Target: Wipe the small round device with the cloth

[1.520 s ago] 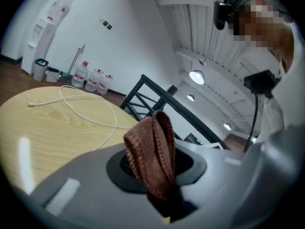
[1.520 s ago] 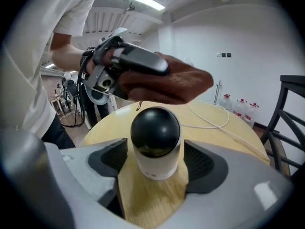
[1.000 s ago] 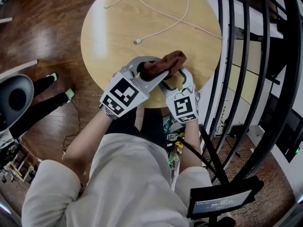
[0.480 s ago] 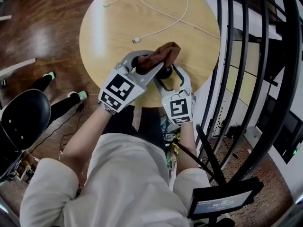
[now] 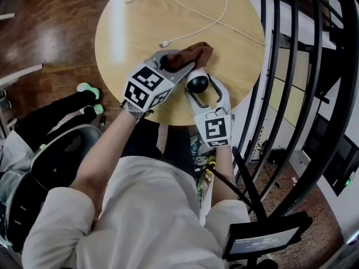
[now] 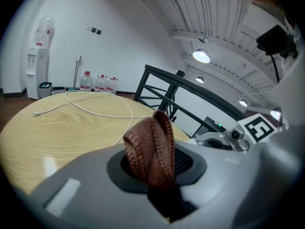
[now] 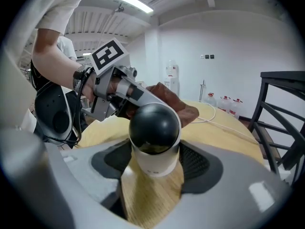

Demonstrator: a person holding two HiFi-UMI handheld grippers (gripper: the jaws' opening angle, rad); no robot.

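Observation:
The small round device [image 5: 197, 83], a black dome on a white base, stands on the round wooden table [image 5: 134, 32] near its front edge. My right gripper [image 5: 201, 80] is shut on it, one pad against each side [image 7: 154, 137]. The brown cloth [image 5: 190, 55] is bunched and pinched in my left gripper [image 5: 178, 65], which is shut on it. The cloth [image 6: 151, 149] sticks up between that gripper's jaws. It hangs just behind and left of the device, with its edge [image 7: 174, 104] close to the dome; whether they touch I cannot tell.
A white cable [image 5: 196, 27] loops across the far half of the table. A black metal railing [image 5: 314, 66] runs close along the right. A black chair [image 5: 61, 161] and another person's legs in green shoes [image 5: 87, 91] are at the left. A small screen [image 5: 261, 237] sits below.
My left gripper has drawn the cloth up and left off the device, so the black dome now shows. The right gripper has stayed put. The chair and legs at left have shifted.

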